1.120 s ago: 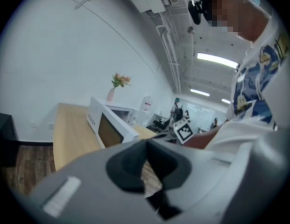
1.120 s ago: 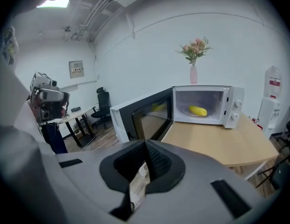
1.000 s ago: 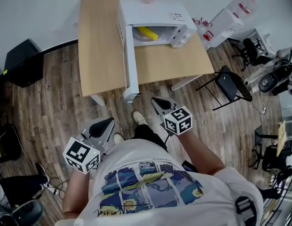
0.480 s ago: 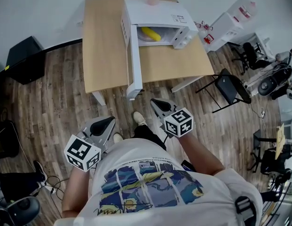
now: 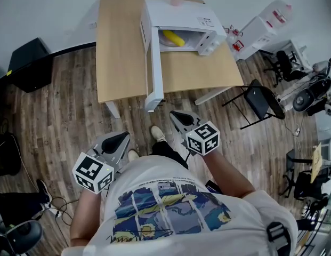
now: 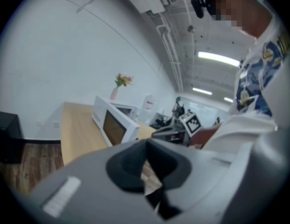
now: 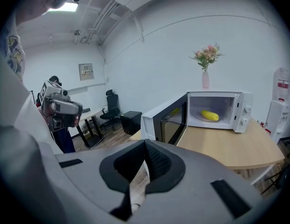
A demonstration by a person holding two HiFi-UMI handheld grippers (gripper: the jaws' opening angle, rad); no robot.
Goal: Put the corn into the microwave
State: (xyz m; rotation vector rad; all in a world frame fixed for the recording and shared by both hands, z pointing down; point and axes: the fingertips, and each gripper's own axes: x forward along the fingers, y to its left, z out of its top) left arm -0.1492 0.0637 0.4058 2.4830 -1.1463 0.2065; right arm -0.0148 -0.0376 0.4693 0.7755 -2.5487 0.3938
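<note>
Right gripper (image 7: 145, 146) first: jaws pressed together at the tips, clenched on nothing, only floor showing through the slot behind them. Left gripper (image 6: 145, 144), same story, jaws closed tip to tip and empty. Both are held low in front of the person's body, well back from the table (image 5: 122, 47), each one angled toward it with its marker cube nearest the chest.

Out beyond the jaws, the microwave (image 5: 178, 12) stands on the far right part of the wooden tabletop. Its door (image 5: 153, 63) is swung wide open, sticking out past the table's near edge toward the person. And there is the corn (image 7: 209, 115), yellow, lying inside the lit cavity on the turntable plate, clear of both grippers.

A pink vase (image 7: 206, 80) of flowers sits on top of the microwave at the back. The rest of the tabletop beside the oven is bare wood. To the right of the table stands a black chair (image 5: 261, 97); to the left, against the wall, a black box (image 5: 27, 65) on the plank floor (image 5: 58, 121).
</note>
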